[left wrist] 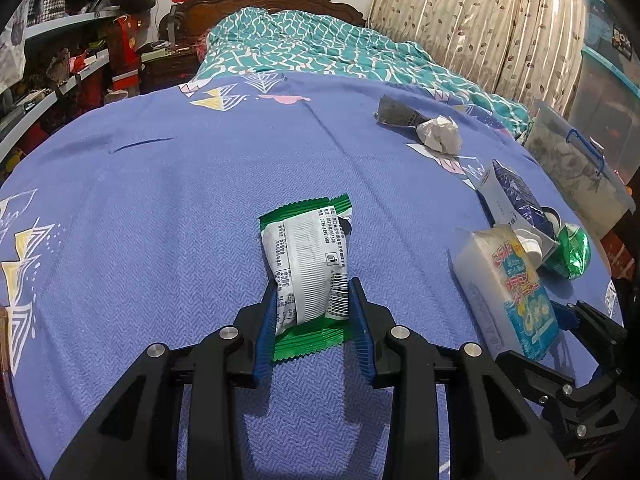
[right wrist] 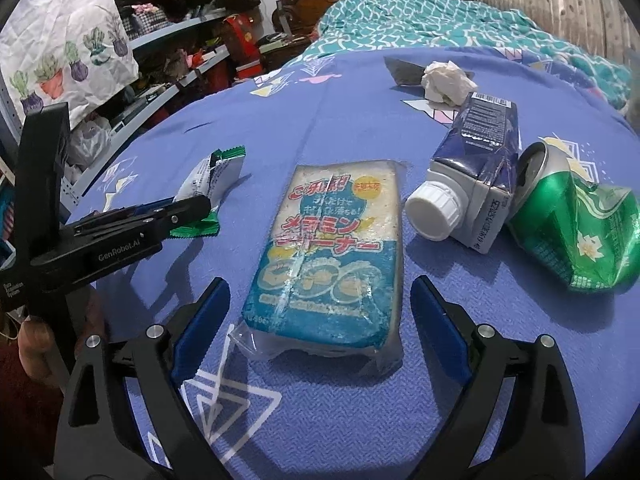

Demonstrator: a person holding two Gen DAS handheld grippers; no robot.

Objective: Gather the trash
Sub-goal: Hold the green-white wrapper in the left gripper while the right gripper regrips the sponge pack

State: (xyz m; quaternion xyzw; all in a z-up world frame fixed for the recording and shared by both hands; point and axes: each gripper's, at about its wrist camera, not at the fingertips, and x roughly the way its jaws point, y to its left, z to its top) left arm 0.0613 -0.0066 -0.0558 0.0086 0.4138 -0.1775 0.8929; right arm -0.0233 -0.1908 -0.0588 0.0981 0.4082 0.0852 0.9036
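Left gripper (left wrist: 316,320) grasps snack wrapper (left wrist: 308,264); right gripper (right wrist: 320,320) released astride sponge pack (right wrist: 332,248), carton (right wrist: 476,184) beside

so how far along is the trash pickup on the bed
Nothing looks collected yet. In hand: left claw straddles the green snack wrapper; right claw stands open around the sponge pack. Left: carton, crushed can, crumpled tissue, dark wrapper.

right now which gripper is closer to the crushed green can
Right. The right gripper straddles the sponge pack beside the crushed green can; the left gripper, around the green wrapper, sits farther away.
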